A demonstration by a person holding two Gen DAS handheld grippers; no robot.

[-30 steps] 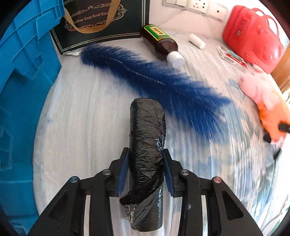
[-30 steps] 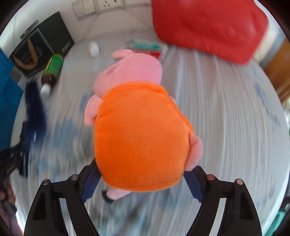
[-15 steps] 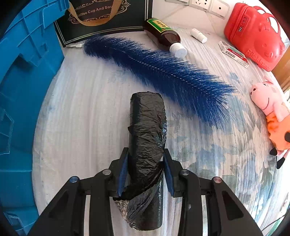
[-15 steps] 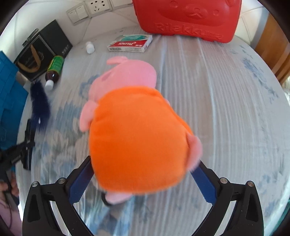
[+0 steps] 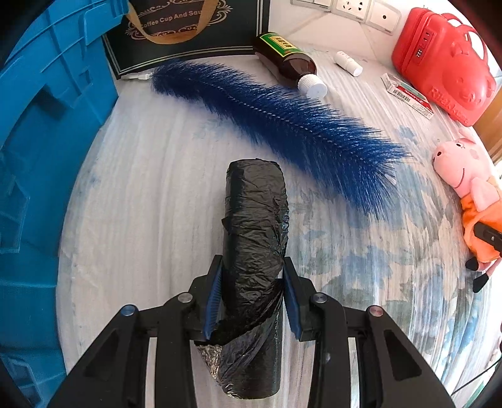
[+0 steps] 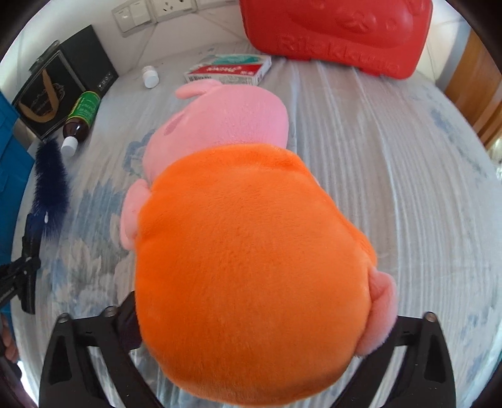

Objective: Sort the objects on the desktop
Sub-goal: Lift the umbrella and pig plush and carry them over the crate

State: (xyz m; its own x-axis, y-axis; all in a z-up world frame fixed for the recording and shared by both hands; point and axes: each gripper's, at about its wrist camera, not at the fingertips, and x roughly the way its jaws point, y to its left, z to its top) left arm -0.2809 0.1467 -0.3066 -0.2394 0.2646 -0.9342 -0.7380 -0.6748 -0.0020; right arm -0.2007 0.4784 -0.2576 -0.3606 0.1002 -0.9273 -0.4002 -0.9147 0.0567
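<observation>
My left gripper is shut on a black roll of rubbish bags, which points away from me above the patterned cloth. A long blue bristle brush lies beyond it. My right gripper has its fingers on both sides of a pink pig plush in an orange dress. The plush fills the right wrist view and hides the fingertips. The plush also shows at the right edge of the left wrist view.
A blue plastic crate stands on the left. At the back are a dark paper bag, a brown bottle, a small white vial, a red-and-white box and a red case.
The right gripper opened wider half a second ago and has closed in on the plush, now larger in view. The left gripper still holds the roll, barely moved.
</observation>
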